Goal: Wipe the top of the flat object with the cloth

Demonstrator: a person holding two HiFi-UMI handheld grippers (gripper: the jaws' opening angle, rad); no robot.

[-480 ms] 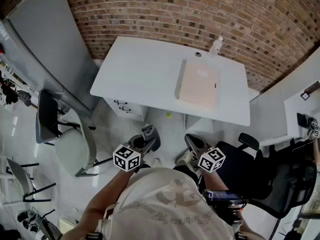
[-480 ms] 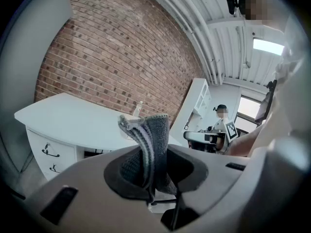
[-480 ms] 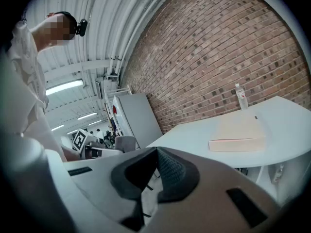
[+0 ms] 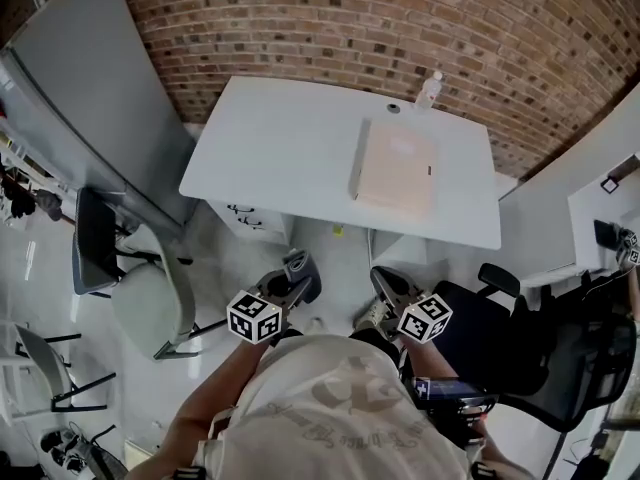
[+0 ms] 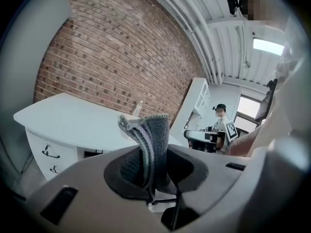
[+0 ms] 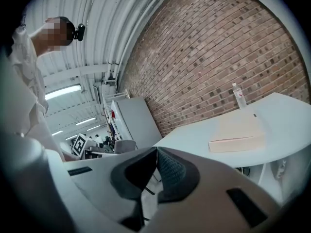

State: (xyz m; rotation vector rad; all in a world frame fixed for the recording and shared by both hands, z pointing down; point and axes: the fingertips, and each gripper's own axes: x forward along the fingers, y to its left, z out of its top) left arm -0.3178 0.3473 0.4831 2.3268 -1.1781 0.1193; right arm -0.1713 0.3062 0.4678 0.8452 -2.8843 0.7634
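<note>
Head view, left to right. A grey partition leans along the left edge, with a pale chair on the floor below it. The white table stands against the brick wall, with a drawer unit under its near left corner. The left gripper is held low in front of the person, off the near edge of the table and well apart from everything on it. In the left gripper view its jaws are closed on a grey cloth, which is pinched between the dark pads and stands upright above them in a folded crest. The flat object, a beige slab, lies on the right half of the table, with its long sides running from the near edge towards the wall. A clear bottle stands upright just beyond it at the far edge, next to a small round item that cannot be identified. The right gripper is level with the left one, also short of the table. In the right gripper view its jaws are pressed together with nothing between them, and the flat object lies ahead on the tabletop, untouched. A black office chair fills the lower right, beside the person's pale shirt.
</note>
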